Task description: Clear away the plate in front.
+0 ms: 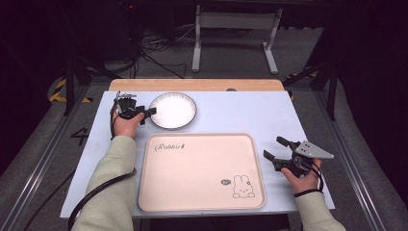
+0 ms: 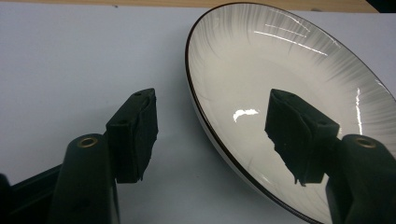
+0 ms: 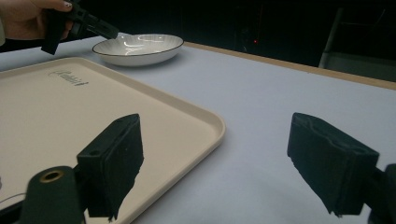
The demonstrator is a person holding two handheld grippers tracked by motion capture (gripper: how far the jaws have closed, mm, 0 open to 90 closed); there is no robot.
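Left tongs (image 2: 212, 135) straddle the plate (image 2: 280, 84) rim unclenched; right tongs (image 3: 229, 163) gape beside the tray (image 3: 205, 121) edge.

I see a bright tabletop (image 1: 231, 110) lit from above, with a dark room around it. Light glints on the shiny plate (image 2: 299, 70). Close jaws look soft.

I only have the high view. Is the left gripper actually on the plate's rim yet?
Observer: Not clamped. In the left gripper view the left gripper straddles the rim of the plate, one pad outside over the table, one over the bowl, gaps showing.
Operator: Anything in the plate?
Observer: Empty, glossy, dark edge line.
Operator: Right side?
Observer: The right gripper is open, nothing between its pads, one pad over the corner of the tray.
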